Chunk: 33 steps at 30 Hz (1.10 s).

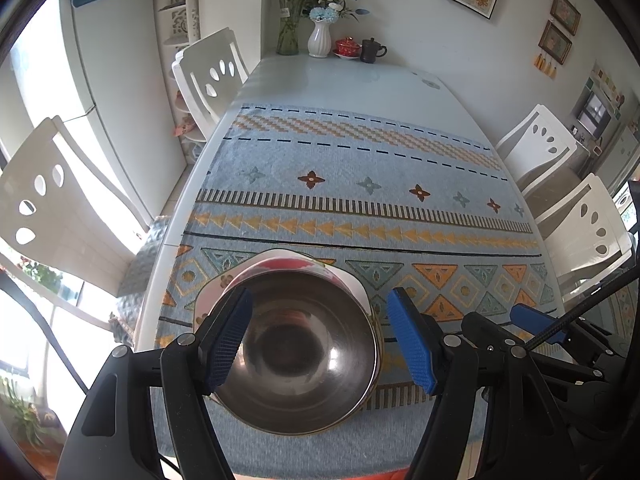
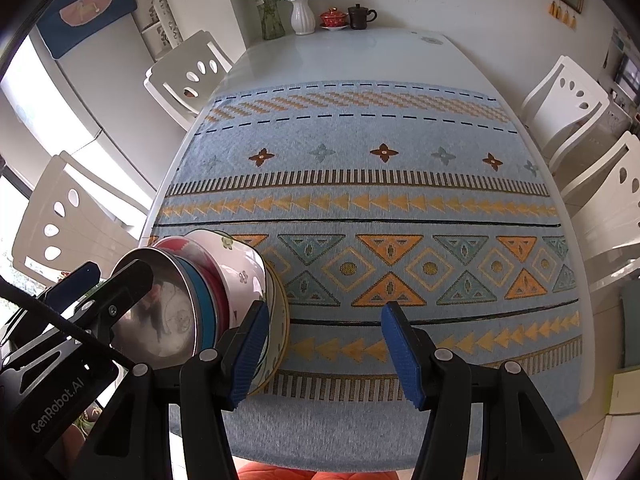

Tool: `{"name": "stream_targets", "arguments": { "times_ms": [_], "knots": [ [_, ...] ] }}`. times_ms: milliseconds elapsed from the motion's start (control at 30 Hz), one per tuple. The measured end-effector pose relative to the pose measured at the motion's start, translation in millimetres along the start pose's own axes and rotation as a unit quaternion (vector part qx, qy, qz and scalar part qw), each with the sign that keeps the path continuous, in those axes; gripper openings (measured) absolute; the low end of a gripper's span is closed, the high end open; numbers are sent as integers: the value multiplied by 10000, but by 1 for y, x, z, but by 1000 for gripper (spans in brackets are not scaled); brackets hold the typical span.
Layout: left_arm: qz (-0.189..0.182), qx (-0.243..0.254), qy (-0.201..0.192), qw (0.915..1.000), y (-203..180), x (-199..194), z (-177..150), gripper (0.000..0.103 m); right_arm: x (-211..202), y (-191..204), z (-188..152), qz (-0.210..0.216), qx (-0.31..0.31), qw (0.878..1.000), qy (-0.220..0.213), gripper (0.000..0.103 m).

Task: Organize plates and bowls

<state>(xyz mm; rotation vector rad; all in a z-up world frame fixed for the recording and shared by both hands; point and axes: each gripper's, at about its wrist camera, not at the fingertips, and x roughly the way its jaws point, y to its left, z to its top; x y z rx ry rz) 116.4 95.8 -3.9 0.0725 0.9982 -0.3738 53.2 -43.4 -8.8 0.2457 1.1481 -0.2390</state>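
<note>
Nearest, two grippers, one per hand, both angled down at the bench. The left gripper (image 1: 320, 338) has its blue pads apart, one over the near-left rim of the steel bowl (image 1: 296, 356) and the other clear to its right; neither pad visibly presses on it. The right gripper (image 2: 324, 354) stands with pads apart over bare patterned cloth (image 2: 360, 200), holding nothing; its left pad sits just beside the stack's edge.

One stack of dishes lies on the cloth at the near-left part of the bench (image 1: 340, 80). From the top down: one steel bowl, mouth upward; one blue-rimmed piece (image 2: 200, 300); one red-and-white bowl (image 1: 288, 266); one white floral dish (image 2: 244, 268); and one yellow-rimmed plate (image 2: 280, 320) at the bottom. The exact count of nested pieces cannot be told. All are round, with no long axis, and all open upward.

Far end of the bench: one glass vase (image 1: 288, 28) of stems, one white vase (image 1: 319, 38) of flowers, one red lidded cup (image 1: 346, 46) on a saucer, one dark lidded mug (image 1: 371, 51). Four white chairs (image 1: 212, 76) flank the bench, two per side.
</note>
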Motion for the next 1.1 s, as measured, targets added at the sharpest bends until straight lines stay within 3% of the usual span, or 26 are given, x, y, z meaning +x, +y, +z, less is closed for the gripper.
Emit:
{"name": "stream_targets", "arguments": {
  "times_ms": [467, 733, 867, 1033, 1100],
  "knots": [
    [-7, 38, 20, 10000, -5, 1, 3, 68, 0, -1, 0, -3, 20, 10000, -6, 57],
    [-120, 119, -46, 9998, -26, 0, 3, 68, -13, -15, -5, -216, 74, 9997, -124, 57],
    [77, 42, -65, 9999, -30, -1, 2, 68, -15, -22, -9, -181, 66, 9997, -154, 57],
    [814, 57, -494, 9954, -40, -15, 3, 68, -16, -25, -6, -8, -142, 9997, -182, 57],
    [805, 31, -390, 9960, -46, -14, 5, 68, -17, -28, -5, -6, -274, 9994, -226, 57]
  ]
}}
